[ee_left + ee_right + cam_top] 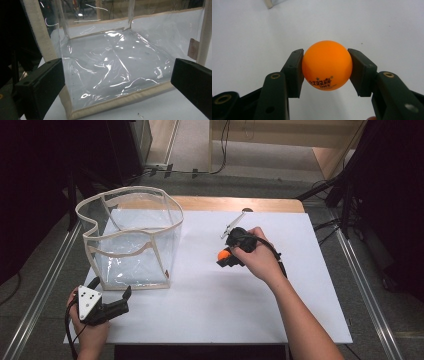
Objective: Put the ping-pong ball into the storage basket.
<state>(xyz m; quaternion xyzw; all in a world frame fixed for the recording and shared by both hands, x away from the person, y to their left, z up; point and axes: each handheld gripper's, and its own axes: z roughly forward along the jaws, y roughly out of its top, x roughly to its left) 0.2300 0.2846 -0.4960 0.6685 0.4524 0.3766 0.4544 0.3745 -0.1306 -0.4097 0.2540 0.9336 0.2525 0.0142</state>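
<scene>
1. High view: the white worktop (210, 310) carries a clear bag (131, 240) with cloth trim, standing open-topped near its far left corner. Nothing lies inside; the left gripper view looks through its creased wall onto a bare bottom.
2. Left gripper (111, 301) sits at the near left corner, just beside the bag's base, jaws spread wide with nothing between them.
3. Right gripper (224, 258) is near the worktop's middle, jaws pinching an orange ball (327, 65) on both sides.
4. Judged step: ball gripped, carry pending. Next it must go up over the bag's rim toward the far left, then be let go inside.
</scene>
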